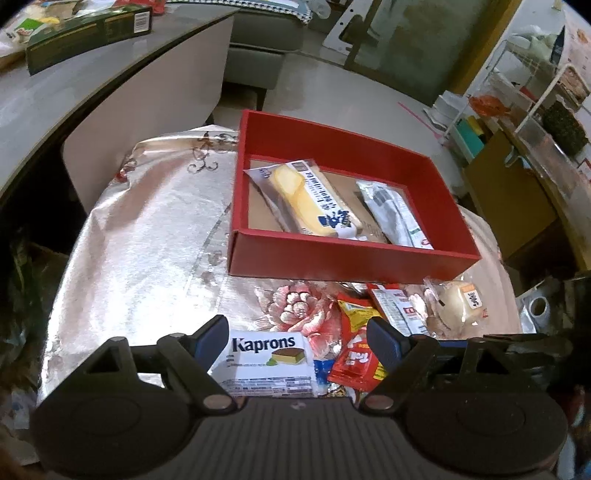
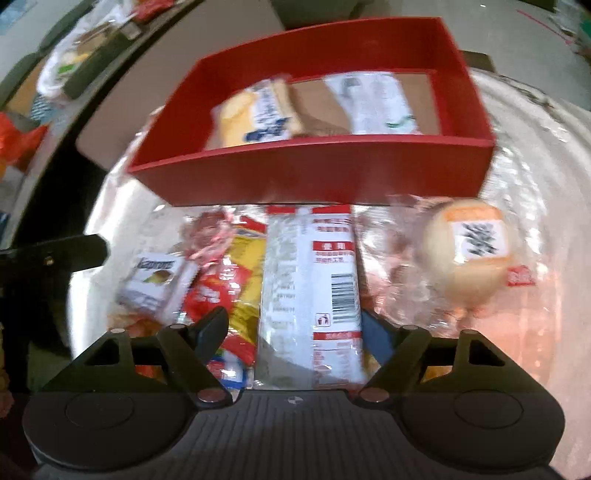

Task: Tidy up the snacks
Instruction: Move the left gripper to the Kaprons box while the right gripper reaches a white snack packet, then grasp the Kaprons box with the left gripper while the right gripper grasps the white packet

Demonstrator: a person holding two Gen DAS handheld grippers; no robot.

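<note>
A red box [image 1: 351, 262] stands on the table and holds a yellow cake packet [image 1: 314, 199] and a white packet [image 1: 395, 214]. My left gripper [image 1: 297, 332] is open over a white Kaprons packet [image 1: 266, 360], with a red-yellow packet [image 1: 356, 354] beside it. In the right wrist view the red box [image 2: 310, 173] is ahead. My right gripper [image 2: 295, 321] is open, its fingers on either side of a long white-and-red packet [image 2: 314, 288]. A round bun in clear wrap [image 2: 465, 254] lies to the right, and the Kaprons packet [image 2: 155, 284] to the left.
The table has a shiny floral cloth [image 1: 147, 236]. A grey counter [image 1: 74, 92] with a dark green box [image 1: 88, 33] is at the far left. A wire rack [image 1: 524, 92] with items stands at the far right.
</note>
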